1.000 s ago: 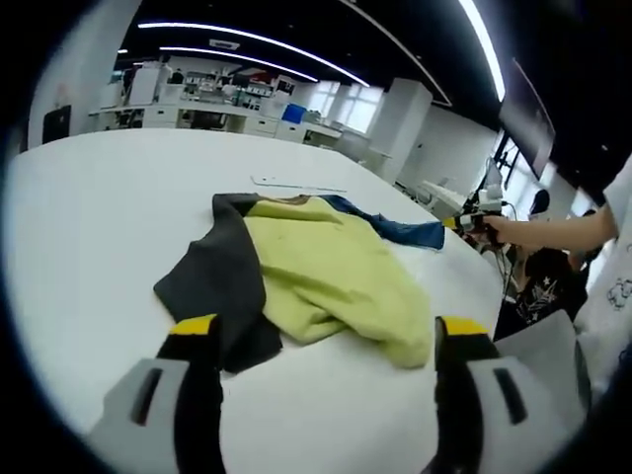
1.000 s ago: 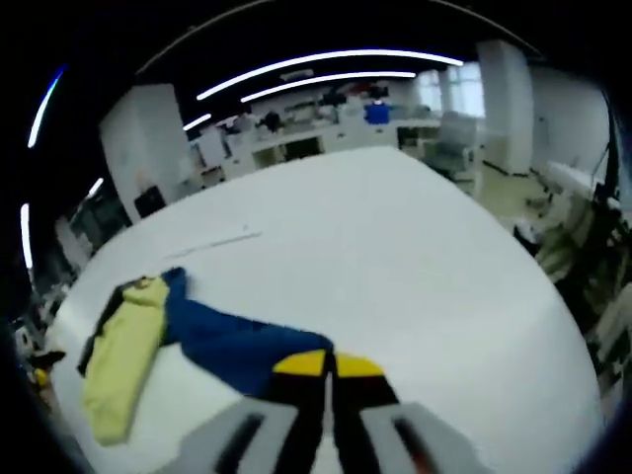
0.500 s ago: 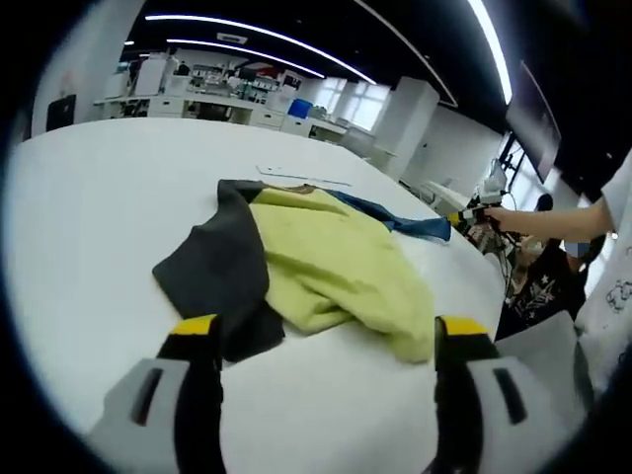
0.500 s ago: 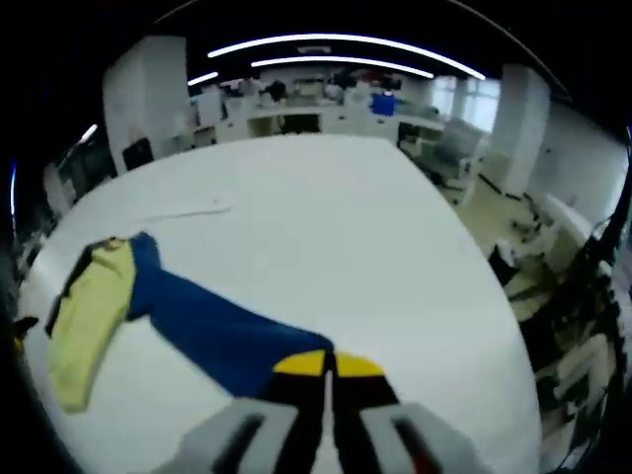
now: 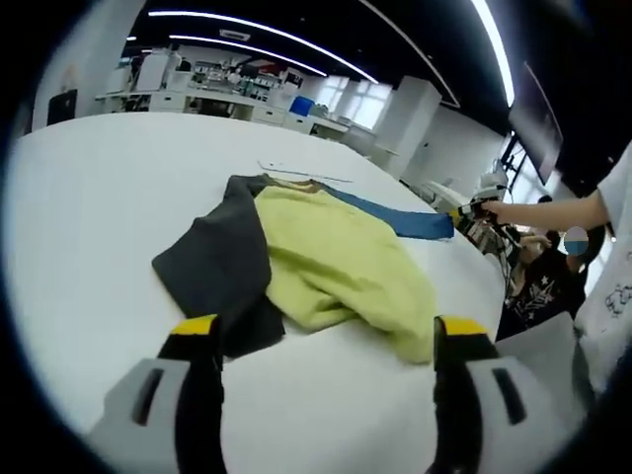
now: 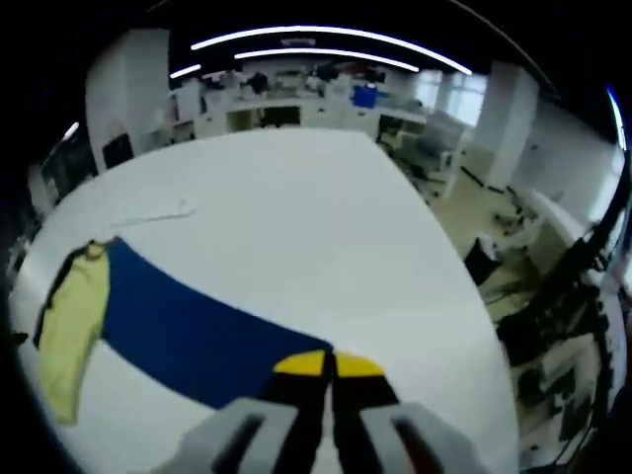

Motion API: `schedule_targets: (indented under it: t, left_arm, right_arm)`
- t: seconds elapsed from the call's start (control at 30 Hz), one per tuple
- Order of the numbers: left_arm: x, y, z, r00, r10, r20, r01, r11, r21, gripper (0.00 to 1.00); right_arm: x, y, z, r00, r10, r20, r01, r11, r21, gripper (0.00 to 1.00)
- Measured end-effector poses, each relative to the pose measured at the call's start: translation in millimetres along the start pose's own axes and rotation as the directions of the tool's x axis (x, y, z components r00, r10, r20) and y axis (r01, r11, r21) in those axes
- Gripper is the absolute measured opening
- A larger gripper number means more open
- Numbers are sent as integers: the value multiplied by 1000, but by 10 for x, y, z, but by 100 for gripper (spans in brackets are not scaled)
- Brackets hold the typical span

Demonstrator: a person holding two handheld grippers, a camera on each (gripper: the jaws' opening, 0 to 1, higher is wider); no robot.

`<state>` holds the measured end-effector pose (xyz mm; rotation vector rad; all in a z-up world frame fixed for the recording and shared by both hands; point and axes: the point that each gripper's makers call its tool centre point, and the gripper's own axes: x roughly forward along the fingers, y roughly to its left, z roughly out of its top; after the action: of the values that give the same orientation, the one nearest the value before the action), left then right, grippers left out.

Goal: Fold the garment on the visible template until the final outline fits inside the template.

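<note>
Garment (image 5: pixel 326 262): one piece in three colours, lying on the white tabletop (image 5: pixel 89 197). In the left gripper view it sits at the centre of the frame. The yellow-green panel is bunched and rumpled, with its thick fold toward 5 o'clock. The dark grey panel (image 5: pixel 222 272) lies flat against it on the 9 o'clock side, and its lower corner reaches toward the near jaw. The blue panel (image 5: pixel 400 217) runs out from the collar end toward 2 o'clock as a narrow, taut strip.

In the right gripper view the blue panel (image 6: pixel 193 336) spreads as a broad flat band from 9 o'clock down to the jaw tips at 6 o'clock. The yellow-green part (image 6: pixel 69 326) lies at the 9 o'clock edge, with a sliver of dark grey beside it.

Right gripper (image 6: pixel 328 367): yellow-tipped jaws pressed together, clamped on the edge of the blue panel. In the left gripper view it shows small at 3 o'clock (image 5: pixel 464 212), at the far end of the blue strip, with a person's hand (image 5: pixel 504 210) and forearm behind it.

Left gripper (image 5: pixel 326 331): jaws spread wide apart, nothing between them. It hovers near the garment's near edge, the tips flanking the grey corner and the yellow-green fold. Contact cannot be told.

Template: a thin pale outline (image 5: pixel 301 174) on the tabletop just beyond the collar at 12 o'clock; in the right gripper view, a faint line (image 6: pixel 163 212) at 10 o'clock.

Surroundings: benches and shelving (image 6: pixel 286 104) past the tabletop's far edge, with strip lights overhead.
</note>
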<state>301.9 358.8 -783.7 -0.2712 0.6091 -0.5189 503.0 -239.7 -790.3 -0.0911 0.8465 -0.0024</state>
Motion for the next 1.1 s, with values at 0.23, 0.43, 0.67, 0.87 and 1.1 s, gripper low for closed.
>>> schedule_targets:
  t: [0.23, 0.43, 0.67, 0.87, 1.1]
  left_arm:
    - [37, 41, -47, 1000, 5, -13, -5, 1000, -3, 86]
    - [36, 43, -56, 1000, 5, -8, -5, 1000, -13, 86]
    - [35, 7, -57, 1000, 0, -4, 0, 1000, -14, 86]
    - [23, -6, -48, 1000, -4, 2, 4, 1000, -15, 85]
    - [4, -11, -28, 1000, -9, 14, 9, 1000, -20, 85]
  right_arm:
    - [97, 9, -106, 999, -7, -31, 7, 1000, 1, 0]
    - [25, 110, -2, 999, 32, 39, -33, 999, 24, 16]
    - [-23, 536, 156, 958, 253, 135, -250, 967, -41, 57]
    - [-207, 861, 84, 931, 335, 143, -317, 939, -130, 85]
    - [-380, 1075, 84, 901, 398, 173, -373, 914, -158, 99]
